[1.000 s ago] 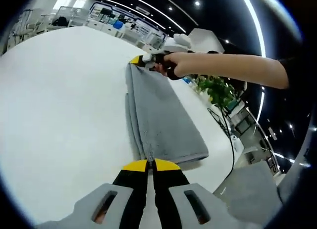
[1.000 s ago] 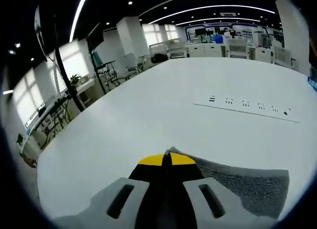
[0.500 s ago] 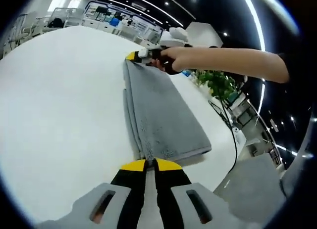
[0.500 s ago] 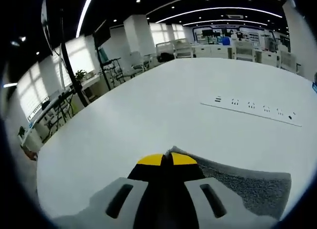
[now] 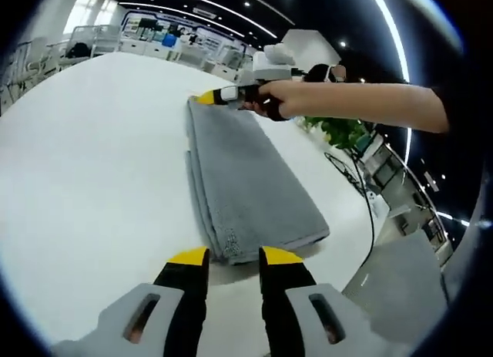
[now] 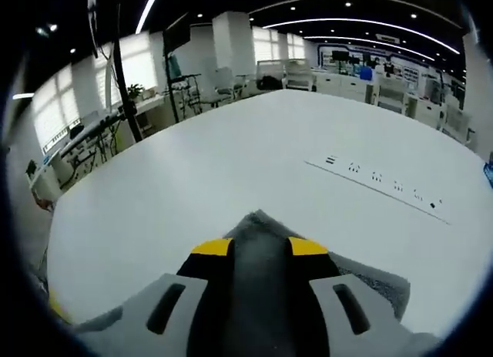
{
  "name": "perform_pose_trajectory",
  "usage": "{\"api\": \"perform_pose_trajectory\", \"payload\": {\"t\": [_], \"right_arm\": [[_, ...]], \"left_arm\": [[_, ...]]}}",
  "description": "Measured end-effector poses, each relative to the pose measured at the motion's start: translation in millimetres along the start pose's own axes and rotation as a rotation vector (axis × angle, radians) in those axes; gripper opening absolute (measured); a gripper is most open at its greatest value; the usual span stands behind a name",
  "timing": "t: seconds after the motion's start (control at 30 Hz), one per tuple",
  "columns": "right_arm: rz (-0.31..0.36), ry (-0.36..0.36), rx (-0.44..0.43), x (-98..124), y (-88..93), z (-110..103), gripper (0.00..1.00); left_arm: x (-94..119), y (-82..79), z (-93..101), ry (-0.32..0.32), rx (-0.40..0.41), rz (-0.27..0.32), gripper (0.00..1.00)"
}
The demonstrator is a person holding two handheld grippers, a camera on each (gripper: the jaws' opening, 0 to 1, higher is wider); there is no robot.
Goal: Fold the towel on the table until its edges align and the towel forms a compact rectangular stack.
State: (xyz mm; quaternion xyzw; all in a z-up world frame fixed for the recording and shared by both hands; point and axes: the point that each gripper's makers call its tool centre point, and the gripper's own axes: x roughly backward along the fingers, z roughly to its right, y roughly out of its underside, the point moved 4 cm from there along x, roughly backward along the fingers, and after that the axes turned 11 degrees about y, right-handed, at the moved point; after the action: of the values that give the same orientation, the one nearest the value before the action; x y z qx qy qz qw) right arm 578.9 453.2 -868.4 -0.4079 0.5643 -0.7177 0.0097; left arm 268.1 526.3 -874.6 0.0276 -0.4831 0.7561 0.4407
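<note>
A grey towel (image 5: 246,180) lies folded into a long narrow strip on the white table (image 5: 92,156). My left gripper (image 5: 233,257) is open, its yellow tips just short of the towel's near end and apart from it. At the strip's far end a hand holds my right gripper (image 5: 209,97) against the towel's corner. In the right gripper view, that gripper (image 6: 260,247) is open with the towel's corner (image 6: 258,224) lying flat between and just past its jaws.
A power strip (image 6: 377,183) is set into the table past the towel. The table's edge runs close along the towel's right side, with a cable (image 5: 362,210) and a green plant (image 5: 339,129) beyond it. Desks and chairs stand in the background.
Both grippers have gone from shut to open and let go of the towel's ends. The towel now rests flat on the table.
</note>
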Motion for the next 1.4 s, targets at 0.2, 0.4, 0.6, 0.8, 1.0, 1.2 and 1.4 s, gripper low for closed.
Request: {"api": "perform_pose_trajectory", "payload": {"t": [0.2,0.4,0.6,0.8,1.0,1.2,1.4], "right_arm": [[-0.001,0.028,-0.084,23,10.5,9,0.24],[-0.011,0.068,-0.088,47,27.4,26,0.25],[-0.021,0.115,-0.083,66,42.4,42,0.28],[-0.014,0.167,-0.130,94,62.7,48,0.27],[-0.029,0.190,-0.220,110,81.7,52,0.27],[-0.023,0.196,-0.246,130,93.0,47,0.27],[-0.027,0.169,-0.256,146,108.7,32,0.25]], "left_arm": [[-6,-19.4,-9.8,-0.025,-0.033,0.014,0.28],[-23,-40.9,-19.7,-0.019,-0.084,0.002,0.28],[-46,-55.8,-29.5,-0.004,-0.168,-0.042,0.27],[-57,-75.7,-45.7,-0.035,-0.170,-0.008,0.25],[-63,-90.9,-58.5,-0.058,-0.160,0.013,0.25],[-70,-102.7,-68.3,-0.058,-0.160,0.023,0.25],[-85,-109.3,-69.5,-0.034,-0.142,0.026,0.24]]}}
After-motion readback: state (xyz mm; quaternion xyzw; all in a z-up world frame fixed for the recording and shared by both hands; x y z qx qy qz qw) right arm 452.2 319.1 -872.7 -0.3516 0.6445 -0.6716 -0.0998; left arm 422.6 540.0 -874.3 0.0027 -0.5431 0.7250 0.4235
